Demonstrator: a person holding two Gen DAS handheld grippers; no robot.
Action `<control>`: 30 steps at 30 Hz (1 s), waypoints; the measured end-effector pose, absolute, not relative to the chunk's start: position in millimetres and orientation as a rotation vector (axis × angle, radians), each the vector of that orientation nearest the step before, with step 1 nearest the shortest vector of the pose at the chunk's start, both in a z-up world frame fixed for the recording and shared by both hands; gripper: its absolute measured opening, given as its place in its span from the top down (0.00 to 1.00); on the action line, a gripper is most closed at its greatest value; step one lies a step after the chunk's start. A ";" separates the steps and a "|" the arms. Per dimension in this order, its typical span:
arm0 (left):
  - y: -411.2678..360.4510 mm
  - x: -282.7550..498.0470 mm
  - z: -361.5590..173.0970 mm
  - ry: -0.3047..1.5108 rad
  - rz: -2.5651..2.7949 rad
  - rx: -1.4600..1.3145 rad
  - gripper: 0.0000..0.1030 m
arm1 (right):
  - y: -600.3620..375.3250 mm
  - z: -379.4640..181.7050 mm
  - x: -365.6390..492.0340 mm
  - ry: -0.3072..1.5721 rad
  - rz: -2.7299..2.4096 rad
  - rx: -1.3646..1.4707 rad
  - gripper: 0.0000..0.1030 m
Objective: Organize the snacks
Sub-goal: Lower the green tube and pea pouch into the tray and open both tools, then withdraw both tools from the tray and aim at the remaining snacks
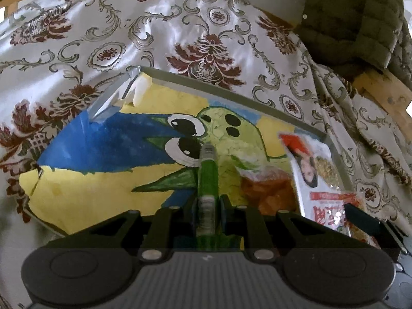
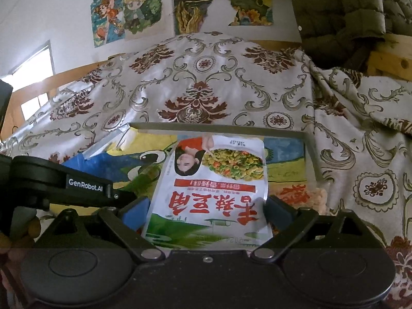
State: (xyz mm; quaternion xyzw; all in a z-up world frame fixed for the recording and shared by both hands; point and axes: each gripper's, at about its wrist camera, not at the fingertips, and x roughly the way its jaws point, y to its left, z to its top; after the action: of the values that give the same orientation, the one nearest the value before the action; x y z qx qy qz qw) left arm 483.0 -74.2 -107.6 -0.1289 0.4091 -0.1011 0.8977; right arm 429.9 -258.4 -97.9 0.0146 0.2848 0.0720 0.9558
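floral cloth (image 1: 159,33) drapes the surface under a shallow tray (image 1: 231,87) lined with a cartoon drawing. left gripper (image 1: 207,206) is clamped on a green stick snack (image 1: 207,175), long axis pointing toward the tray's far edge. right gripper (image 2: 207,206) pinches a white snack pouch (image 2: 213,180) by its sides, over the tray's right half near the far right corner.

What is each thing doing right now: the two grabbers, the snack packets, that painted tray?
left gripper: shut on the green stick snack.
right gripper: clamped on the white snack bag, held over the tray.
painted tray: lying flat on the cloth.
orange snack packet: resting in the tray.
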 end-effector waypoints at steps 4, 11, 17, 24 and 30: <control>-72.1 479.3 -100.8 0.825 -0.211 -0.275 0.65 | -259.3 -96.6 429.5 0.583 0.148 0.038 0.07; -63.3 466.6 -73.6 0.764 -0.185 -0.298 0.42 | -265.4 -80.4 423.1 0.559 0.133 0.063 0.02; -52.3 448.9 -43.6 0.695 -0.162 -0.308 0.21 | -269.0 -57.9 410.2 0.519 0.120 0.066 0.01; -40.3 415.0 -11.0 0.591 -0.123 -0.310 0.00 | -274.9 -30.1 385.6 0.475 0.098 0.081 0.01; -40.7 372.2 12.3 0.518 -0.100 -0.254 0.00 | -279.0 -4.9 352.6 0.429 0.077 0.063 0.01</control>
State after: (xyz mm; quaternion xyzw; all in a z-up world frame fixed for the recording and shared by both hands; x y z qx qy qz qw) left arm 372.2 -40.7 12.3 -0.1251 0.2551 -0.0493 0.9575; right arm 352.6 -279.0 -4.9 0.0311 0.2130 0.0379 0.9758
